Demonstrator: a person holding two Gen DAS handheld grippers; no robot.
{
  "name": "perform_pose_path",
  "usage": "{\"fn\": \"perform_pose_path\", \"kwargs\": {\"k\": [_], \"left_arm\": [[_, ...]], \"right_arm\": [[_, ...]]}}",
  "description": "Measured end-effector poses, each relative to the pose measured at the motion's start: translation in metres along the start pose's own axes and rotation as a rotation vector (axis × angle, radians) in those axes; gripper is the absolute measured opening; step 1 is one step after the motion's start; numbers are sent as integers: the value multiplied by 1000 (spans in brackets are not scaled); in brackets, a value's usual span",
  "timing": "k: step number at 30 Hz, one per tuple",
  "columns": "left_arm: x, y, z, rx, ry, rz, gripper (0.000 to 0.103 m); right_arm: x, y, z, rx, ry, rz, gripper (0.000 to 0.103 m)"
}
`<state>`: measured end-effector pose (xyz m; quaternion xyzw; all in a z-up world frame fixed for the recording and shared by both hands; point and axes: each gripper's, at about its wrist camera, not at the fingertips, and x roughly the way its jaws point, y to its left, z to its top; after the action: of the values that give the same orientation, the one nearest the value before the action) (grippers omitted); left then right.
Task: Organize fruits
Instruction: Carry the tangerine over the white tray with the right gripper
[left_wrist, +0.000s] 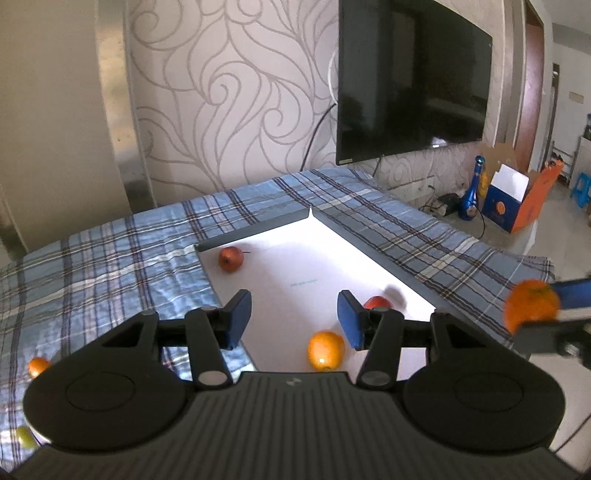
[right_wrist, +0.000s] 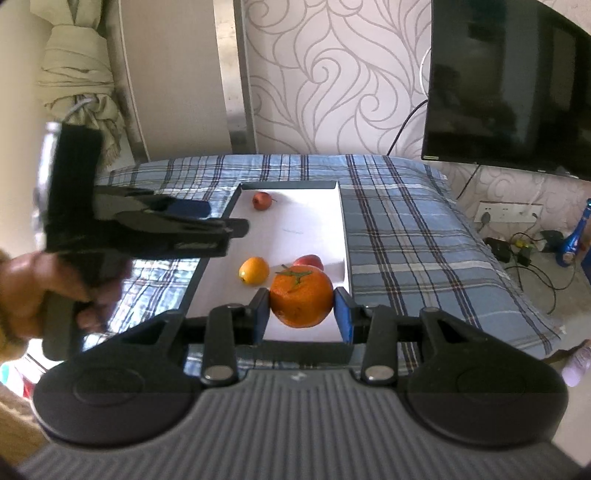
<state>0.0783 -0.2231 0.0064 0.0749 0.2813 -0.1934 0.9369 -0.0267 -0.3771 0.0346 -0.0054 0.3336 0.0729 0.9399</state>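
Over on the left we saw a small orange fruit (left_wrist: 38, 366) lying on the plaid cloth (left_wrist: 122, 258), outside the tray, and a pale green one (left_wrist: 25, 436) nearer the corner of the view. Our left gripper (left_wrist: 293, 319) hung above the tray's near end with its blue pads spread apart and nothing between them; the yellow-orange fruit (left_wrist: 325, 350) sat on the white floor just below and between the fingers, untouched. A small red fruit (left_wrist: 231, 259) lay up by the tray's (left_wrist: 255, 229) far left corner, close against the dark rim, and another red one (left_wrist: 377, 303) peeked from behind the right pad. The middle of the tray floor lay bare and bright, with room between the far fruit and the near pair. Further right, our right gripper (right_wrist: 302, 309) pinched a stemmed orange (right_wrist: 301, 298) squarely between both pads, held over the tray's near right corner, just inside its raised edge. Beyond that edge the cloth ran on to the table's side.
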Motion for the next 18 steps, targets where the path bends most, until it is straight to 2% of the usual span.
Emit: {"fn": "perform_pose_path", "kwargs": {"k": [12,18], "left_arm": [[-43,12,-22,-89,23,59,58],[-65,21,-34,-120,17,126,58]], "right_arm": [[39,-7,17,-30,23,68,41],[65,-4,28,-46,39,105,41]]}}
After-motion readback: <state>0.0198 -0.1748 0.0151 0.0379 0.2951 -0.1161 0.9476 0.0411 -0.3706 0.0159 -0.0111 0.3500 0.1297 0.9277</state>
